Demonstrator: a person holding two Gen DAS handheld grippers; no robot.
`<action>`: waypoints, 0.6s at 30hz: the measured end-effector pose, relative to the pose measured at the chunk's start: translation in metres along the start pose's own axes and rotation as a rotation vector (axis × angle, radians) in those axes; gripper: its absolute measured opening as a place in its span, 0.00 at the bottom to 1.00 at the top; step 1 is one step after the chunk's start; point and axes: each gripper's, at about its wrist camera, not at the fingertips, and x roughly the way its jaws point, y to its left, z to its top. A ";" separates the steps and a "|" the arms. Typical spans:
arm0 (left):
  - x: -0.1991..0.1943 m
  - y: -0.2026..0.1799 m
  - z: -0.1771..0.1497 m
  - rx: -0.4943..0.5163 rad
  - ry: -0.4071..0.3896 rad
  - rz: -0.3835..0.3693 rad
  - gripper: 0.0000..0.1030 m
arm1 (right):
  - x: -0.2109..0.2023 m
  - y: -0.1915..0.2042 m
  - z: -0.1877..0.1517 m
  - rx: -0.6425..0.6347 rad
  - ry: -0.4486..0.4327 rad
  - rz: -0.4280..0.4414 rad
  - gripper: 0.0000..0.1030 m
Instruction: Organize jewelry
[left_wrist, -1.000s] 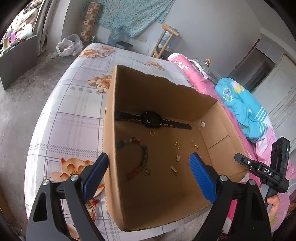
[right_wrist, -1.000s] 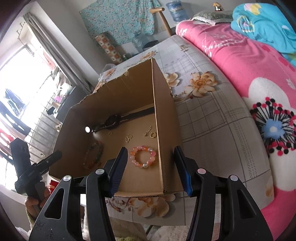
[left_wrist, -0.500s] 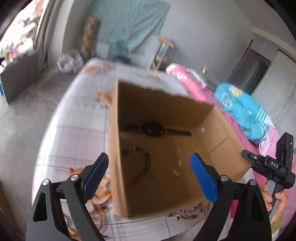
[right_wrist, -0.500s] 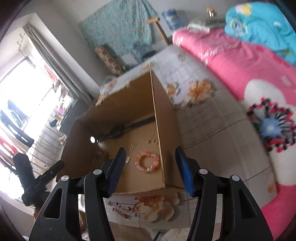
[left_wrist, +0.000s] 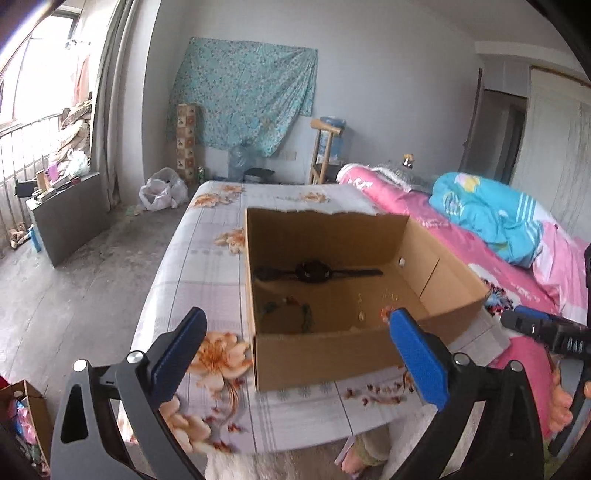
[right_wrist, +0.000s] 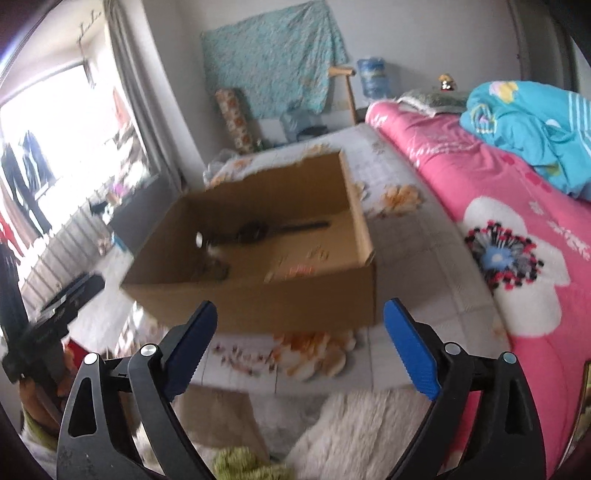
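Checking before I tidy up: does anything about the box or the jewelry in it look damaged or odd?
The cardboard box has a ragged, torn far top edge, with no flap there, and a small round hole in one side wall. Inside, the black watch lies flat and the small pieces sit loose on the floor. Nothing spilled outside.

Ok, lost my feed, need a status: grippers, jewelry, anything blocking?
Left gripper open, empty. Right gripper just opened wide, empty. Watch and bead bracelet in cardboard box. Nothing blocking.
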 end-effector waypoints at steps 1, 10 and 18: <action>0.002 -0.001 -0.003 -0.004 0.016 0.007 0.95 | 0.003 0.004 -0.005 -0.012 0.019 -0.006 0.86; 0.009 -0.010 -0.018 -0.033 0.056 0.111 0.95 | 0.029 0.022 -0.027 -0.077 0.112 -0.062 0.90; 0.020 -0.015 -0.018 -0.030 0.107 0.101 0.95 | 0.040 0.031 -0.022 -0.106 0.115 -0.107 0.92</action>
